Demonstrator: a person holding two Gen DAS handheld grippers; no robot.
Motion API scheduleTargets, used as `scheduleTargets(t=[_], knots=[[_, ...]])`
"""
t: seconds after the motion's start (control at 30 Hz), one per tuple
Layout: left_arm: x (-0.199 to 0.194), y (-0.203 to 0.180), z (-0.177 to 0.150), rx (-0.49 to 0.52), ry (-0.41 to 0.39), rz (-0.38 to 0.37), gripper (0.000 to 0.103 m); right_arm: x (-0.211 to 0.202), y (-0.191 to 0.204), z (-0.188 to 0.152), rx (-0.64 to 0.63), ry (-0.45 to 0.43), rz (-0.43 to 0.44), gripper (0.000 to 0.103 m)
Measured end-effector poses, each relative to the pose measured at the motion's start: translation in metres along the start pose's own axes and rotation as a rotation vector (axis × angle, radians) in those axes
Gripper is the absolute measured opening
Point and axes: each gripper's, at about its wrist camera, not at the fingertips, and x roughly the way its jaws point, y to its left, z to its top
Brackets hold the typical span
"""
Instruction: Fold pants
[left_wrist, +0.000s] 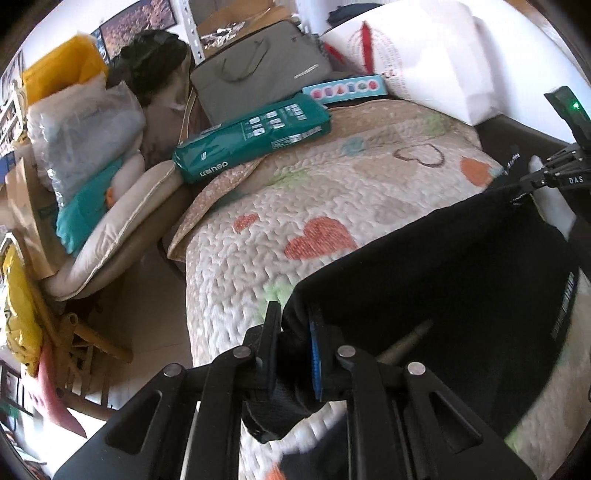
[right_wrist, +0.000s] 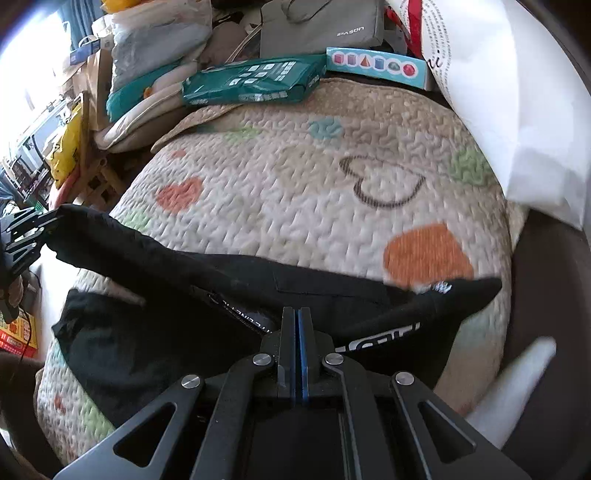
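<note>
Black pants (left_wrist: 443, 280) with white lettering hang stretched between both grippers above a quilted heart-print blanket (left_wrist: 295, 192). My left gripper (left_wrist: 293, 332) is shut on a bunched corner of the pants. My right gripper (right_wrist: 298, 321) is shut on the pants' (right_wrist: 184, 288) upper edge, pads pressed together. In the left wrist view the right gripper (left_wrist: 524, 188) shows at the far right pinching the fabric. In the right wrist view the left gripper (right_wrist: 40, 229) shows at the far left holding the other end. The lower part of the pants droops onto the blanket (right_wrist: 295, 166).
A green package (left_wrist: 255, 136), a colourful shapes box (left_wrist: 343, 86), a grey laptop bag (left_wrist: 258, 66) and a white paper bag (left_wrist: 424, 55) lie at the far end. Cushions and plastic bags (left_wrist: 85, 147) pile on a chair at the left, with wooden stools (left_wrist: 85, 343) below.
</note>
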Motion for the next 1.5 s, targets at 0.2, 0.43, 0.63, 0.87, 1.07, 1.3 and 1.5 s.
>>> scheduleTargets(t=[0.2, 0.43, 0.63, 0.87, 1.07, 1.3, 1.5], knots=[[-0.035, -0.03, -0.051, 0.04, 0.011, 0.011, 0.014, -0.022, 0.02, -0.058, 0.021, 0.032, 0.006, 0.001], [-0.041, -0.052, -0.107, 0.04, 0.076, 0.035, 0.014, -0.022, 0.05, -0.112, -0.005, 0.115, 0.008, 0.001], [-0.035, -0.067, -0.142, 0.076, 0.106, 0.066, 0.019, -0.008, 0.066, -0.142, -0.04, 0.204, -0.018, 0.001], [-0.054, -0.064, -0.156, 0.076, 0.07, 0.077, 0.053, 0.0, 0.074, -0.154, -0.055, 0.26, -0.036, 0.002], [-0.072, -0.01, -0.167, -0.101, 0.058, 0.043, 0.065, 0.002, 0.08, -0.164, -0.074, 0.298, -0.054, 0.007], [-0.081, 0.069, -0.171, -0.521, -0.016, 0.066, 0.069, -0.041, 0.112, -0.156, -0.089, 0.112, -0.105, 0.059], [-0.064, 0.076, -0.176, -0.653, 0.029, 0.055, 0.069, -0.033, 0.17, -0.125, -0.084, 0.038, -0.102, 0.059]])
